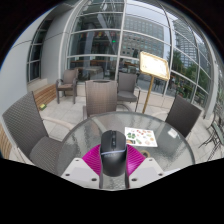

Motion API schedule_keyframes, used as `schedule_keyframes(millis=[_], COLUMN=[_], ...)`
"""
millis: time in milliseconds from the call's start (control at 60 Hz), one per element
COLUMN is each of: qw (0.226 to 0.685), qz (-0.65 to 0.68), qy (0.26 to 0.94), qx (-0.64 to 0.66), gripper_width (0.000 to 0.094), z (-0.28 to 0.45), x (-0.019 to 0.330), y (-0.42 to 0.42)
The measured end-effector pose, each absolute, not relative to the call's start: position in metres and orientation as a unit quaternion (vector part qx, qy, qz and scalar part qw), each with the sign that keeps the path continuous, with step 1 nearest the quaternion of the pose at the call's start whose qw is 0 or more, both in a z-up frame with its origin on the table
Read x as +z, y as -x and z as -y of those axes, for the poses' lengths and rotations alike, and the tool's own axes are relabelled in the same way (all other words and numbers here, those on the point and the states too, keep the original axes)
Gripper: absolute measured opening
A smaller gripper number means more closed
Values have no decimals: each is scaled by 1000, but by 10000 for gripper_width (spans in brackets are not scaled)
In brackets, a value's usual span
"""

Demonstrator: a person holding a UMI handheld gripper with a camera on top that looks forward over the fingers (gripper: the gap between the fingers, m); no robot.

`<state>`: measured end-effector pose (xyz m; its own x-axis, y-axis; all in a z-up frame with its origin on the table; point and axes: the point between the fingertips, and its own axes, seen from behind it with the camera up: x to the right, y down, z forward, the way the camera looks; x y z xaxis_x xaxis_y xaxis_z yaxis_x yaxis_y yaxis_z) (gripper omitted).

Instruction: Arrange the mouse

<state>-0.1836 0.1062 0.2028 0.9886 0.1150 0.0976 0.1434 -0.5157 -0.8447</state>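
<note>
A dark grey computer mouse (112, 150) sits between my two fingers, its front end pointing away from me over a round glass table (80, 140). The pink pads (92, 158) press against both of its sides with no gap showing. My gripper (112, 156) is shut on the mouse. I cannot tell whether the mouse rests on the glass or is held just above it.
A white sheet with coloured pictures (143, 135) lies on the table just right of the mouse. Dark wicker chairs (30, 125) (185, 115) stand around the table, with another (100, 98) beyond it. A wooden sign stand (152, 66) rises at the back right before a glass building.
</note>
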Motion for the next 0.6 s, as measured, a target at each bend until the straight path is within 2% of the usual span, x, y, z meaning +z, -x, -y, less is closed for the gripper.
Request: schedule_keyframes(millis=[83, 200, 300, 367, 400, 417, 500, 600], qw=[528, 547, 512, 480, 464, 453, 396, 367], qz=[75, 74, 65, 48, 41, 39, 32, 25], qy=[845, 833, 855, 874, 884, 890, 917, 930], qx=[-45, -52, -57, -48, -42, -38, -24, -5], gripper_width=[293, 293, 293, 292, 291, 291, 289, 292], z=[-106, -89, -83, -74, -55, -60, -36, -21], x=[265, 291, 244, 196, 156, 152, 76, 29], y=[114, 19, -56, -91, -102, -109, -122, -127])
